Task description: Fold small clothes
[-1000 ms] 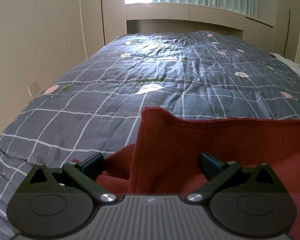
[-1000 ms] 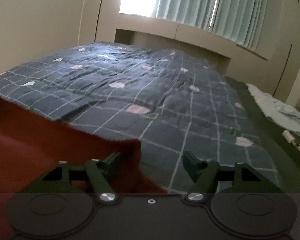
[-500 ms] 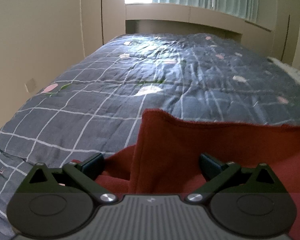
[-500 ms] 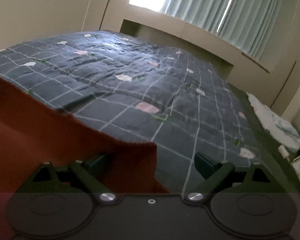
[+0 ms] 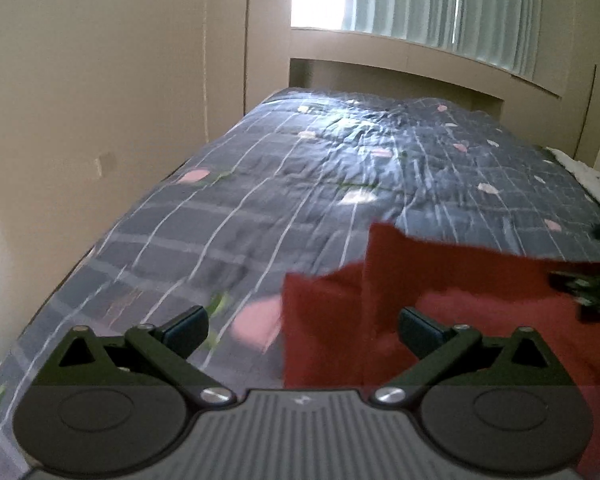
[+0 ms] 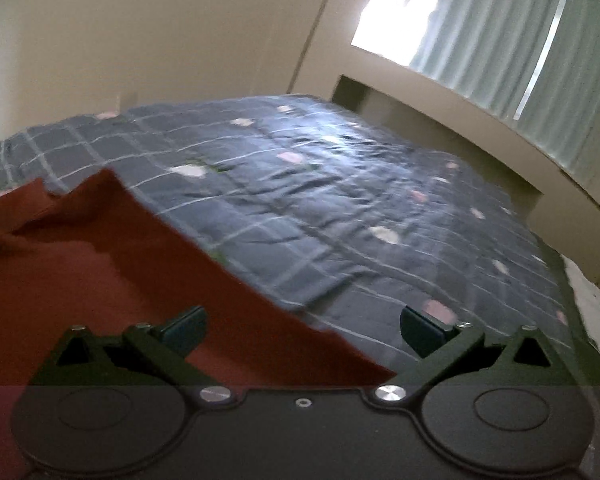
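A dark red garment (image 5: 460, 300) lies on the bed, partly folded, with a raised corner and a lower flap at its left. In the right wrist view it (image 6: 100, 264) fills the lower left. My left gripper (image 5: 302, 330) is open and empty above the garment's left edge. My right gripper (image 6: 302, 326) is open and empty above the garment's right edge. The right gripper's dark tip (image 5: 596, 284) shows at the right edge of the left wrist view.
The bed carries a dark blue checked quilt (image 5: 340, 184) with pink patches. A beige wall (image 5: 100, 100) runs along its left side. A curtained window and ledge (image 5: 440, 12) stand behind the head. White fabric (image 6: 596, 304) lies off the bed's right side.
Both grippers have lifted and drawn back from the red garment, and both views now tilt upward. The garment's edge has dropped lower on the quilt.
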Demonstrator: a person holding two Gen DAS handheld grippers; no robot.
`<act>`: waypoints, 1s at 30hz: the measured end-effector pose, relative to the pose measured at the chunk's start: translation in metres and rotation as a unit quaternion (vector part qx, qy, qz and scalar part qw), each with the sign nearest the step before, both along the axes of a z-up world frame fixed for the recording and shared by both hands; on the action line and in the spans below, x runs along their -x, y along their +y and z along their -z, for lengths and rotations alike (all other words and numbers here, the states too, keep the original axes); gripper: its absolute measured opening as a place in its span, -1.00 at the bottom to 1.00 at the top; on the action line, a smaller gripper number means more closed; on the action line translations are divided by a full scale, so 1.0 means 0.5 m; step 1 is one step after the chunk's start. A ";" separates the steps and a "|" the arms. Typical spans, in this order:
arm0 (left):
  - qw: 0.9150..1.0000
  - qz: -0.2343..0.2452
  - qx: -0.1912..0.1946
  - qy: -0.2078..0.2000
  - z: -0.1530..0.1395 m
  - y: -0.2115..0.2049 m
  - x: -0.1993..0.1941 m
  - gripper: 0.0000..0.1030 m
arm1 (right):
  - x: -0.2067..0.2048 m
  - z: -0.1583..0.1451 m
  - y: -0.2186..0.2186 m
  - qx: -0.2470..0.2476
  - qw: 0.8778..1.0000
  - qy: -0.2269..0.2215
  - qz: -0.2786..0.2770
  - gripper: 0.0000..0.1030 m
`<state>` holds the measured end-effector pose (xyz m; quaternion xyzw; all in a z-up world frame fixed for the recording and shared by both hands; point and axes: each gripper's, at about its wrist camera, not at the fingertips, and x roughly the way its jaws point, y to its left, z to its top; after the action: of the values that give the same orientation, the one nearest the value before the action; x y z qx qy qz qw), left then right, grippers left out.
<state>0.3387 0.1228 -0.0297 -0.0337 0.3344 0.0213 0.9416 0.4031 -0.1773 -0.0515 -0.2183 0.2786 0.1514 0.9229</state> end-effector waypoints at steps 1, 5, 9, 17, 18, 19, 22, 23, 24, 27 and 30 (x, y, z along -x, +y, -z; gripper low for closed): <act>1.000 -0.003 0.008 0.002 0.003 0.008 0.021 0.99 | -0.005 0.009 0.012 0.003 1.000 0.004 -0.001 0.99; 0.999 0.000 0.050 0.011 0.025 0.024 0.084 0.99 | -0.011 0.040 0.036 0.018 1.000 0.016 0.001 0.99; 0.997 0.008 0.079 0.016 0.050 0.020 0.122 0.99 | 0.017 0.049 0.038 0.023 1.000 0.011 0.004 0.99; 0.994 0.019 0.104 0.034 0.078 -0.007 0.139 0.99 | 0.150 0.045 0.033 0.028 0.999 -0.027 -0.022 0.99; 0.994 0.020 0.103 0.035 0.079 -0.009 0.140 0.99 | 0.167 0.045 0.033 0.028 0.999 -0.032 -0.025 0.99; 0.994 0.021 0.101 0.036 0.080 -0.011 0.140 0.99 | 0.188 0.046 0.033 0.028 0.999 -0.036 -0.027 0.99; 0.994 0.018 0.102 0.039 0.083 -0.015 0.142 0.99 | 0.238 0.050 0.030 0.024 0.998 -0.049 -0.018 0.99; 0.994 0.016 0.105 0.040 0.085 -0.014 0.143 0.99 | 0.255 0.053 0.029 0.021 0.998 -0.054 -0.011 0.99; 0.993 0.014 0.108 0.041 0.085 -0.014 0.143 0.99 | 0.270 0.056 0.027 0.017 0.998 -0.056 -0.004 0.99; 0.993 0.010 0.113 0.043 0.092 -0.013 0.142 0.99 | 0.307 0.071 0.025 0.013 0.999 -0.042 0.007 0.99; 0.992 0.008 0.116 0.045 0.095 -0.013 0.138 0.99 | 0.338 0.085 0.023 0.007 0.998 -0.051 0.026 0.99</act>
<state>0.2696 0.1162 -0.0771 -0.1389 0.3766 -0.0236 0.9156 0.2343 -0.1660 -0.0940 -0.2251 0.2378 0.1135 0.9380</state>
